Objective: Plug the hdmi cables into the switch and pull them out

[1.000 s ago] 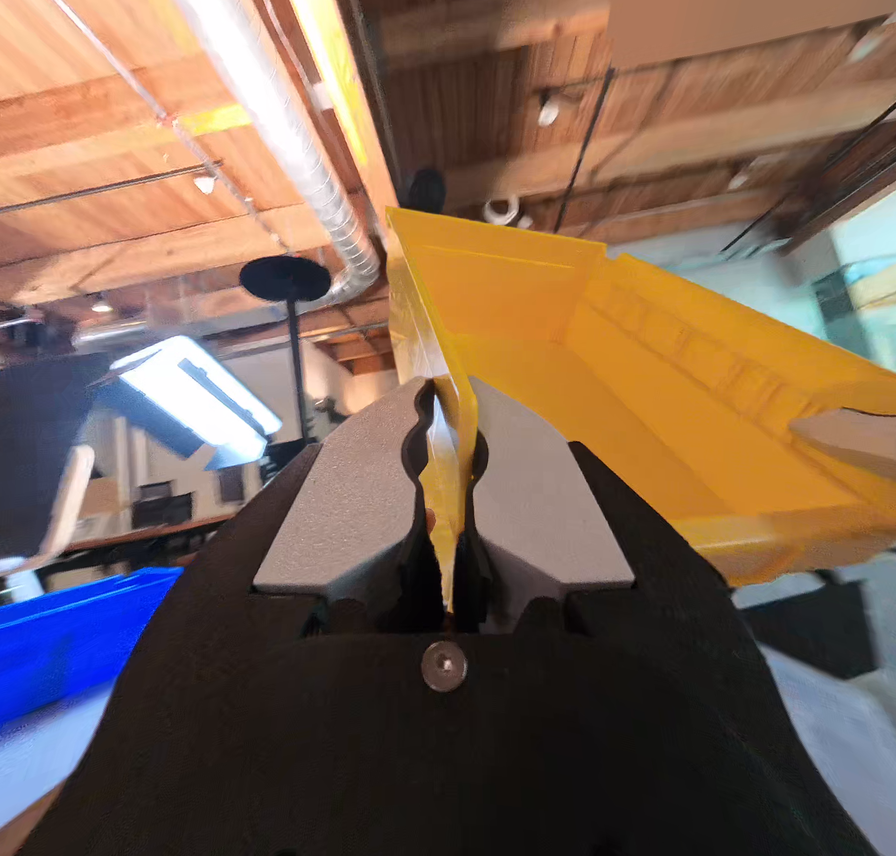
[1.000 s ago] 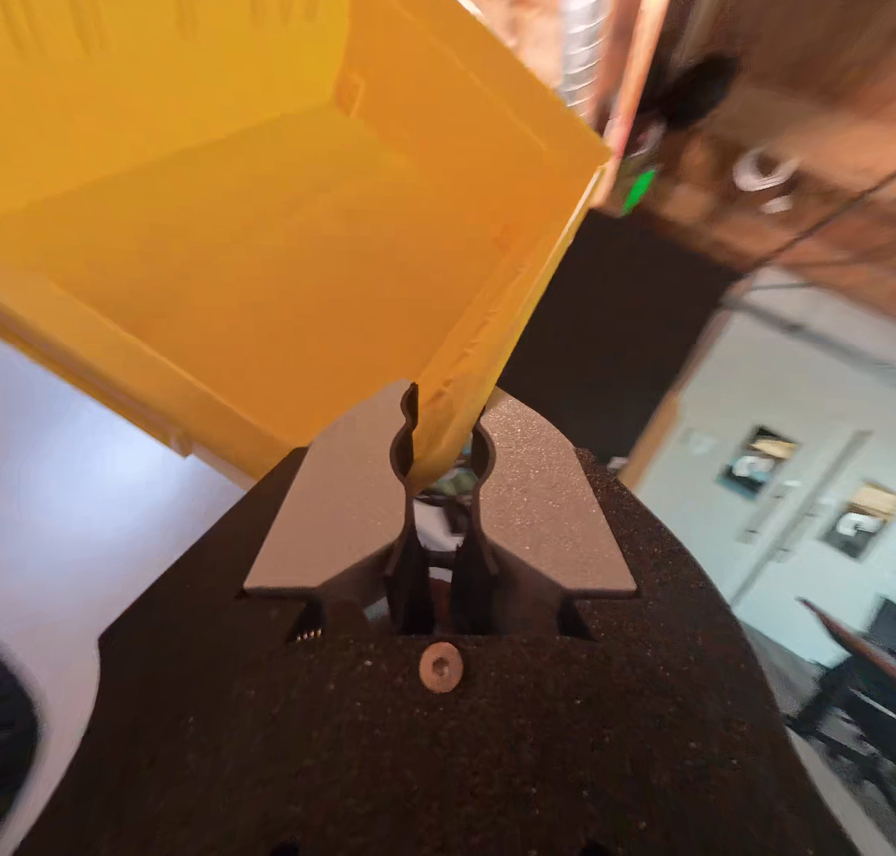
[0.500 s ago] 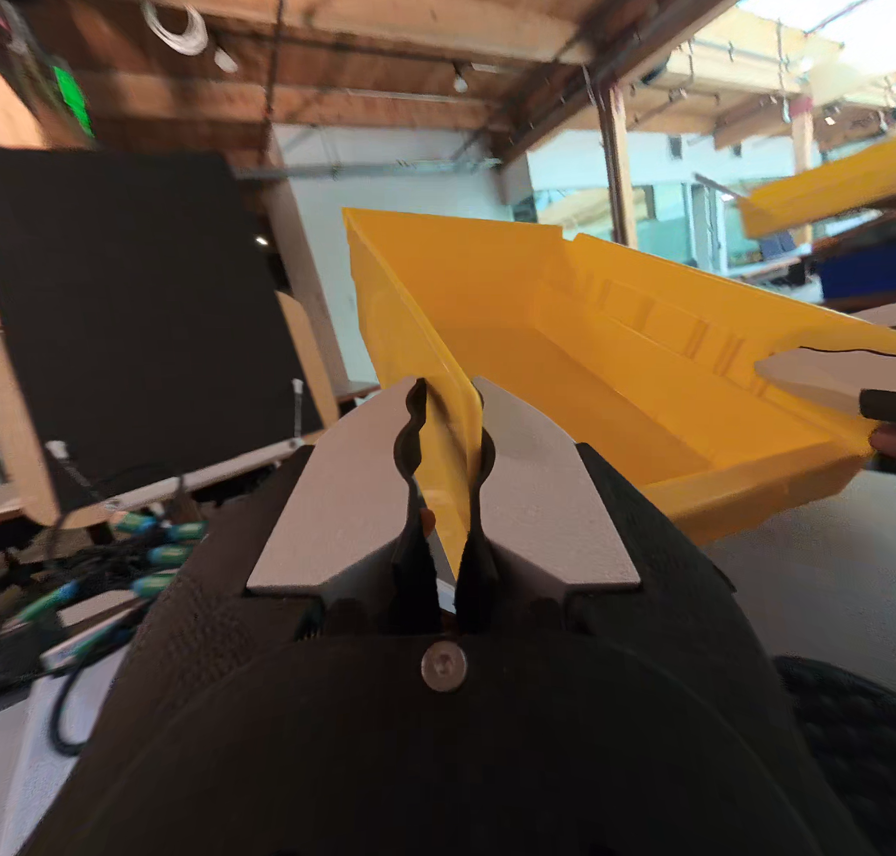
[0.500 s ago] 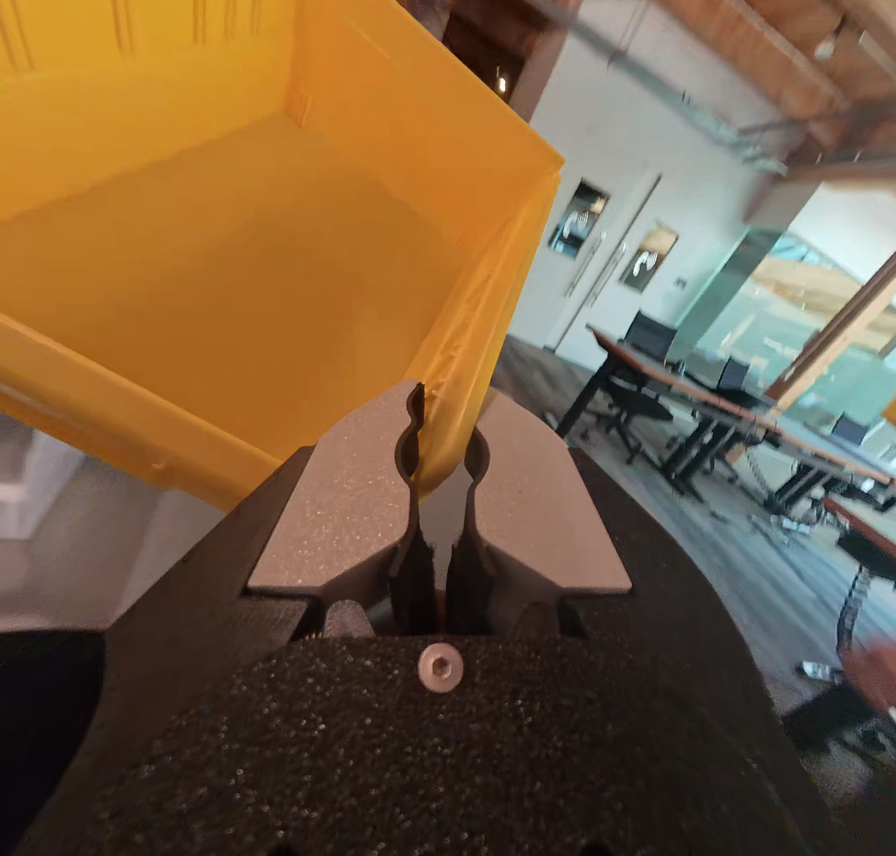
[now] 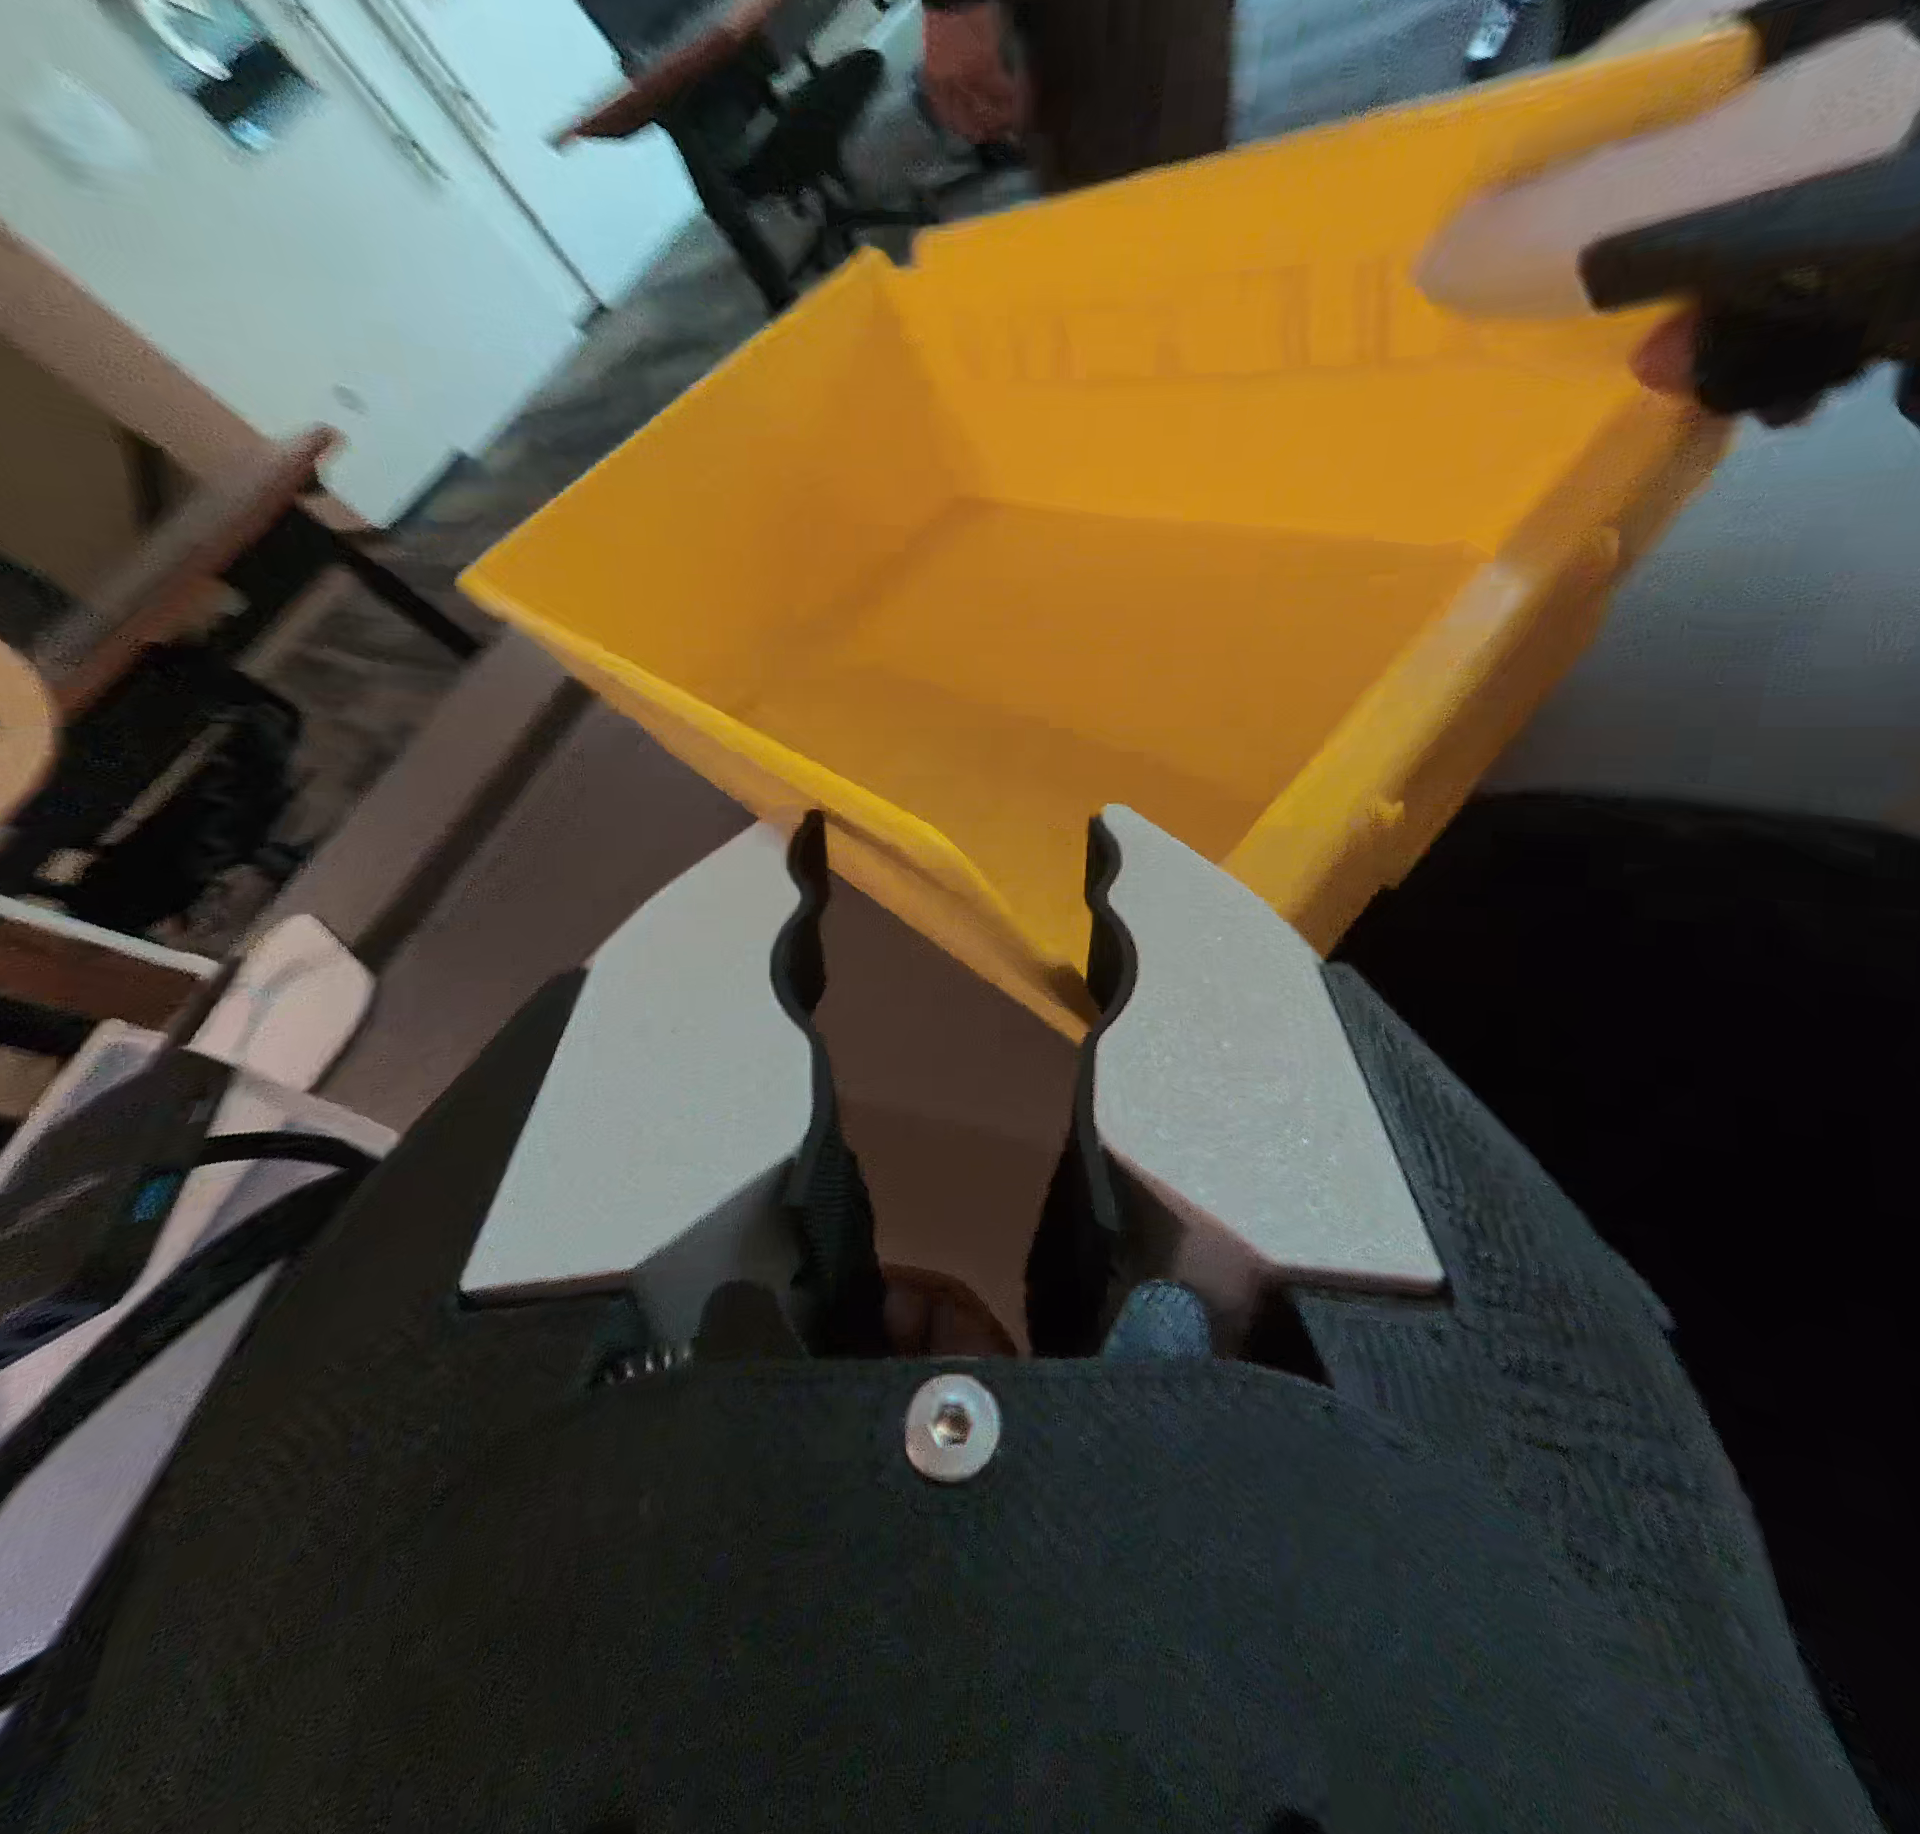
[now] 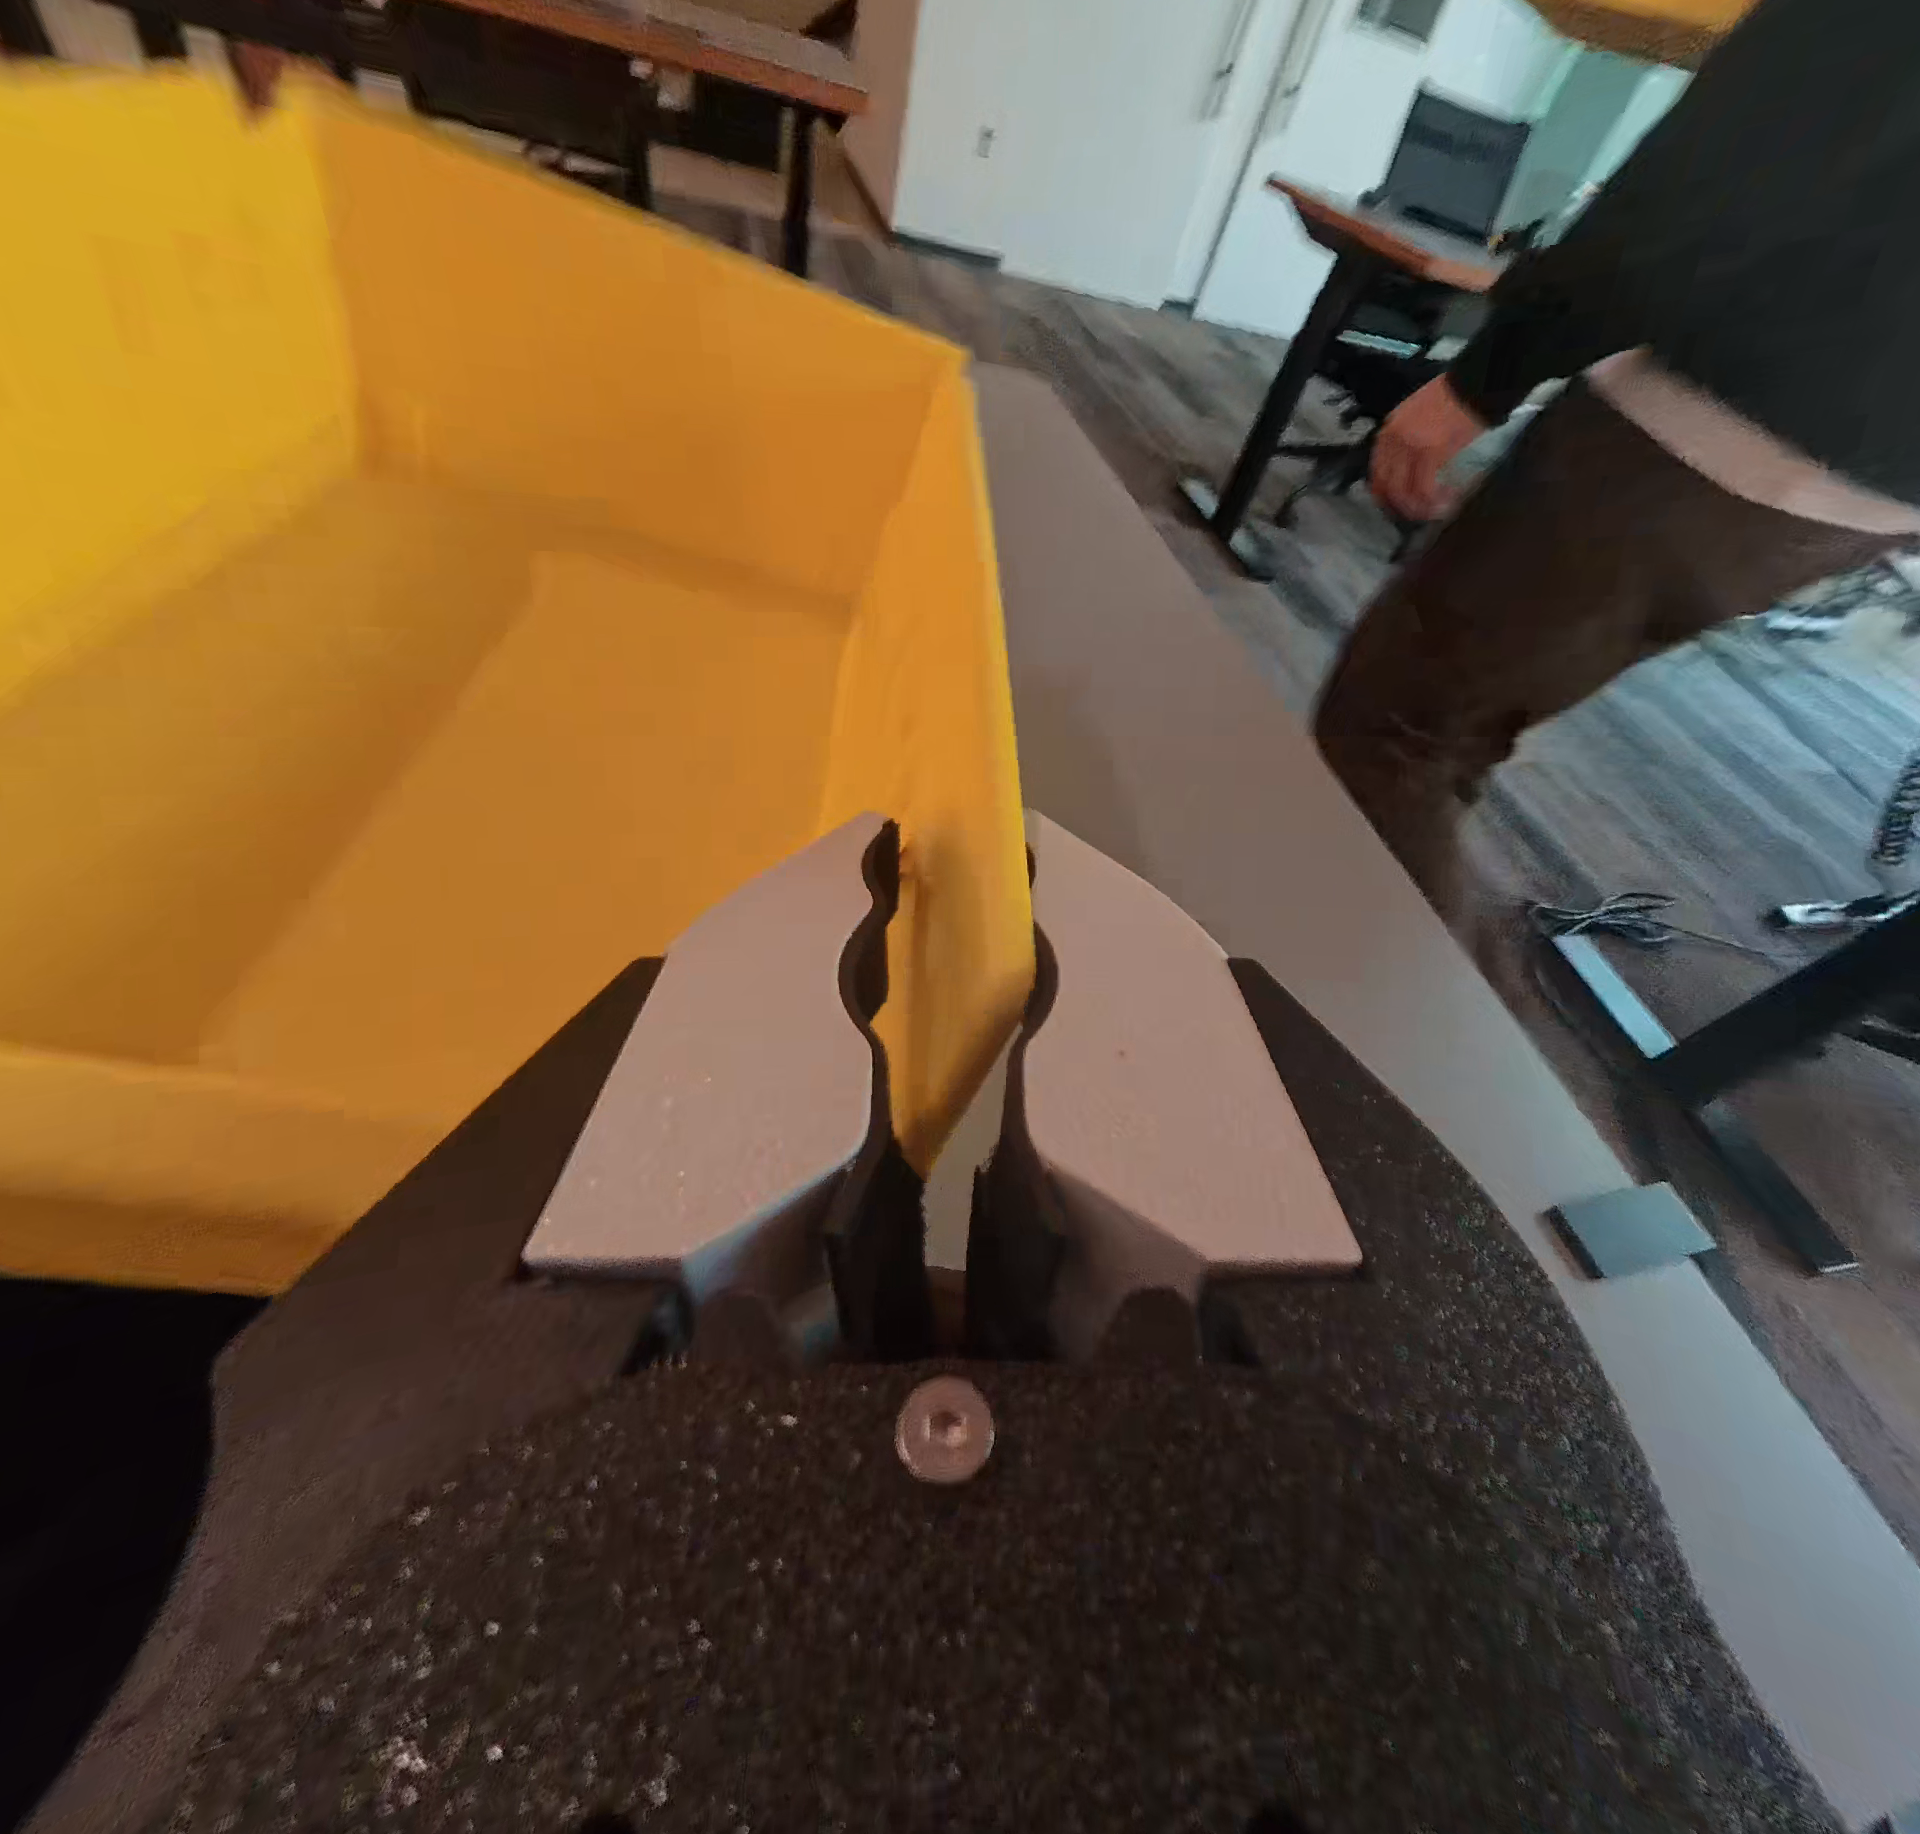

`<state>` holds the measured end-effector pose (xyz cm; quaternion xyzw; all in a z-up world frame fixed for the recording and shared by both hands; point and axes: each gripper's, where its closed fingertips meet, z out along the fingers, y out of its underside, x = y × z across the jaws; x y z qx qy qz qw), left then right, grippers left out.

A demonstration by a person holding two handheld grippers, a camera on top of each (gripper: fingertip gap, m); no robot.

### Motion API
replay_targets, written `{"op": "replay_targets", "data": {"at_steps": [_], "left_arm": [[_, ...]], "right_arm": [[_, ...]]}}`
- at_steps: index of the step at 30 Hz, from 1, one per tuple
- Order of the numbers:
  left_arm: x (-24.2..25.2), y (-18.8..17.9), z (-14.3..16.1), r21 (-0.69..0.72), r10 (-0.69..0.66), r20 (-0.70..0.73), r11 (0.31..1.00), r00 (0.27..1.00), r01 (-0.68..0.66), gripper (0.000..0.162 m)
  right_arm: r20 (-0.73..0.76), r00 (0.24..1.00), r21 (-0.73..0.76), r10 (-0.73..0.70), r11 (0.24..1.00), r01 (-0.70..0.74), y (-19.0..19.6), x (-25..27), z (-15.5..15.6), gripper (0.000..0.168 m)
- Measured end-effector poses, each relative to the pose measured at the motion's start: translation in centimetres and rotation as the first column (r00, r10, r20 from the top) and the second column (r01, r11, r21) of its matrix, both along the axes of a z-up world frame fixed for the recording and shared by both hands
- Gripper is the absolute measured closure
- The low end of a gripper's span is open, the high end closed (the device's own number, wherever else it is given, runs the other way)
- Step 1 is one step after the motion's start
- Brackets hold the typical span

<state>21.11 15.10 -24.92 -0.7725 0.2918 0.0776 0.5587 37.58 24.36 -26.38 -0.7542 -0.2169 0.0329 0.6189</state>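
Yellow open-topped plastic bin (image 5: 1091, 579) tilted between my tools: right gripper (image 6: 956, 911) pinching its side wall, left gripper (image 5: 951, 891) spread wide around its corner. HDMI cables, switch: out of sight.

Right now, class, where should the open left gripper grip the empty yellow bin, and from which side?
The yellow bin's thin near wall at its rim, from this end: it stands between the left gripper's open fingers. The right gripper clamps another wall.
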Motion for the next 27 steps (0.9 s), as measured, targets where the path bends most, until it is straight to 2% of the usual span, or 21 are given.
{"op": "replay_targets", "data": {"at_steps": [3,6,8,12,13,14,15,16,17,19,22,25,27], "left_arm": [[0.3,-1.5,0.3,0.042,-0.06,-0.006,0.997,0.998,0.061,0.1],[-0.8,-4.2,2.0,0.083,-0.098,-0.099,0.991,0.99,0.106,0.096],[-3.3,-6.2,1.5,0.028,-0.093,-0.219,0.995,0.971,0.101,0.096],[-12.1,-9.3,-3.1,-0.199,-0.01,-0.484,0.975,0.875,-0.098,0.089],[-13.9,-9.9,-4.2,-0.236,-0.005,-0.509,0.962,0.861,-0.134,0.095],[-14.5,-10.7,-5.3,-0.288,-0.037,-0.473,0.951,0.88,-0.115,0.105],[-14.8,-11.6,-6.5,-0.349,-0.061,-0.415,0.932,0.908,-0.097,0.123],[-16.5,-12.3,-7.7,-0.397,-0.025,-0.441,0.902,0.897,-0.17,0.13],[-18.2,-12.8,-8.4,-0.402,0.012,-0.495,0.883,0.869,-0.241,0.128],[-19.5,-13.2,-8.2,-0.361,0.019,-0.525,0.9,0.851,-0.243,0.129],[-21.4,-15.1,-8.3,-0.422,0.006,-0.511,0.869,0.86,-0.257,0.128],[-23.4,-17.1,-8.4,-0.468,-0.005,-0.484,0.846,0.875,-0.254,0.128],[-25.0,-18.5,-8.4,-0.492,-0.006,-0.461,0.834,0.888,-0.25,0.127]], "right_arm": [[-0.012,1.0,0.057,0.0,0.998,0.001,0.0,-0.2,0.7,0.154],[-0.002,0.999,0.074,-0.045,0.996,0.045,0.1,0.1,1.1,0.144],[0.019,0.998,0.089,-0.065,0.994,0.063,-0.2,0.3,1.7,0.13],[-0.031,0.998,0.158,-0.056,0.986,0.06,-1.2,-0.4,4.5,0.126],[-0.059,0.998,0.178,-0.039,0.983,0.049,-1.6,-0.9,5.4,0.126],[-0.082,0.997,0.202,-0.012,0.979,0.028,-2.1,-1.7,6.3,0.127],[-0.095,0.995,0.229,0.023,0.974,0.0,-2.7,-2.6,7.2,0.127],[-0.096,0.994,0.254,0.059,0.967,-0.033,-3.3,-3.6,8.1,0.128],[-0.089,0.992,0.276,0.093,0.959,-0.065,-3.9,-4.6,8.9,0.129],[-0.039,0.986,0.312,0.164,0.939,-0.144,-5.2,-7.0,10.2,0.13],[0.126,0.952,0.329,0.279,0.894,-0.305,-7.2,-11.0,10.7,0.13],[0.306,0.912,0.392,0.272,0.837,-0.381,-8.6,-13.6,10.9,0.128],[0.369,0.888,0.43,0.274,0.797,-0.425,-9.4,-14.9,11.0,0.129]]}}
